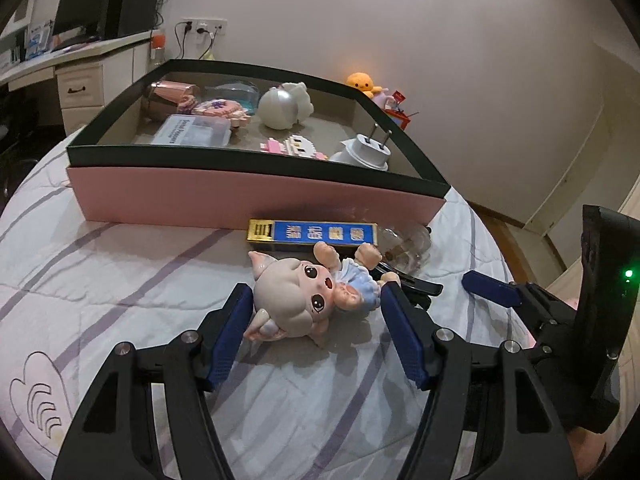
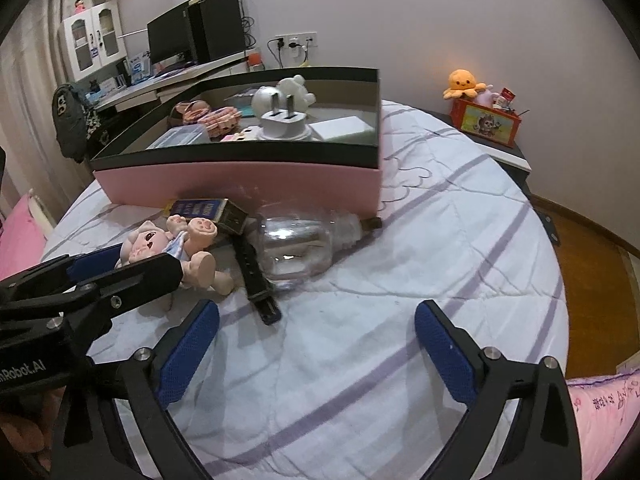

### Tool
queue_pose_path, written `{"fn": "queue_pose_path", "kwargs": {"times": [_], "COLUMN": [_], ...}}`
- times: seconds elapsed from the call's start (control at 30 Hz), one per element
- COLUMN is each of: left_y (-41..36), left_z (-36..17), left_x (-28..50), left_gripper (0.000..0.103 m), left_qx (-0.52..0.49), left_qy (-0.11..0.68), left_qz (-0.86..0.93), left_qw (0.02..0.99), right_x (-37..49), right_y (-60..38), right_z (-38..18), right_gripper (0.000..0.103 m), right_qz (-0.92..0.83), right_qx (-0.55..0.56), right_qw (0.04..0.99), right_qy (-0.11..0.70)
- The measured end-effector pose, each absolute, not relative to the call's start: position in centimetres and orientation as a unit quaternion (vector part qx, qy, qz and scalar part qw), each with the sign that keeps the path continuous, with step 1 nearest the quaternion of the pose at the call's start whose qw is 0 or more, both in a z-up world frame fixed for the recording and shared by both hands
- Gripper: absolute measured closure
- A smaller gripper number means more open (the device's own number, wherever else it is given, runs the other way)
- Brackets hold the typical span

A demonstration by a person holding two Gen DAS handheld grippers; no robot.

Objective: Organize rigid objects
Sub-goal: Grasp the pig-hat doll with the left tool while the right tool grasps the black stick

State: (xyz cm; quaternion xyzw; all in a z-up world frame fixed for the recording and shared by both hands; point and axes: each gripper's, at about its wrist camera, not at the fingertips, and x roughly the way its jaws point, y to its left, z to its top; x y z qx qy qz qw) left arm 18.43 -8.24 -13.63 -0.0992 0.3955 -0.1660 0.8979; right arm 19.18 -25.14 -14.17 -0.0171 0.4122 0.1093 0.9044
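A pig-like doll in a blue dress (image 1: 304, 300) lies on the striped bed cover; it also shows in the right wrist view (image 2: 176, 248). My left gripper (image 1: 316, 304) is open, its blue pads either side of the doll, not closed on it. My right gripper (image 2: 316, 328) is open and empty over bare cover. A blue and gold box (image 1: 312, 233) (image 2: 208, 210), a clear glass bottle (image 2: 304, 248) (image 1: 404, 246) and a black watch strap (image 2: 256, 280) lie by the doll. The pink box with a dark rim (image 1: 256, 196) (image 2: 240, 180) holds a white plug (image 1: 370, 150), figurines and a clear case.
A bedside table at the right carries an orange octopus plush (image 2: 464, 80) and a small red box (image 2: 486, 122). A desk with a monitor (image 2: 172, 36) stands at the back left. The bed edge and wooden floor (image 2: 592, 264) lie to the right.
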Motion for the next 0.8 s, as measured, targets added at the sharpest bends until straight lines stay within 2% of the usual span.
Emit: {"fn": "queue_pose_path", "kwargs": {"times": [0.07,0.13,0.2,0.27,0.3,0.33,0.43,0.53,0.63,0.73,0.77,0.8], "left_y": [-7.7,-7.1,-6.8,-6.6,-6.5,-6.4,-6.5,-6.2,-5.7,-6.4,-6.4,-6.4], "left_z": [-13.5,-13.4,-13.5,-13.6,-13.6,-13.7,-13.7,-13.7,-13.5,-13.6,-13.6,-13.8], "left_x": [18.2,17.9,18.0,18.3,18.4,18.6,18.6,18.4,18.0,18.4,18.6,18.9], "left_gripper": [0.036,0.036,0.033,0.020,0.019,0.021,0.035,0.036,0.036,0.033,0.028,0.027], "left_qx": [-0.099,-0.097,-0.089,-0.083,-0.081,-0.083,-0.086,-0.094,-0.089,-0.066,-0.068,-0.072], "left_qy": [0.393,0.391,0.394,0.394,0.395,0.396,0.396,0.396,0.394,0.401,0.401,0.404], "left_qz": [-0.163,-0.159,-0.157,-0.147,-0.144,-0.148,-0.166,-0.166,-0.166,-0.170,-0.168,-0.170], "left_qw": [0.900,0.901,0.901,0.903,0.904,0.902,0.899,0.898,0.900,0.898,0.898,0.896], "right_x": [19.3,19.4,19.4,19.5,19.6,19.6,20.0,20.5,20.6,20.8,21.0,21.3], "right_y": [-24.8,-24.7,-24.4,-24.0,-23.8,-23.5,-23.0,-22.6,-22.5,-22.4,-22.3,-22.4], "right_z": [-14.2,-14.2,-14.2,-14.3,-14.3,-14.3,-14.3,-14.4,-14.2,-14.4,-14.5,-14.5], "right_gripper": [0.010,0.020,0.025,0.028,0.030,0.033,0.041,0.050,0.053,0.053,0.054,0.057], "right_qz": [0.116,0.124,0.136,0.154,0.160,0.165,0.180,0.184,0.198,0.201,0.200,0.197], "right_qx": [-0.017,-0.015,-0.012,-0.007,-0.005,-0.004,0.002,-0.009,-0.008,-0.009,-0.011,-0.010], "right_qw": [0.903,0.902,0.900,0.896,0.895,0.895,0.891,0.887,0.885,0.882,0.881,0.882], "right_qy": [0.413,0.413,0.415,0.415,0.416,0.415,0.417,0.423,0.422,0.426,0.428,0.429]}}
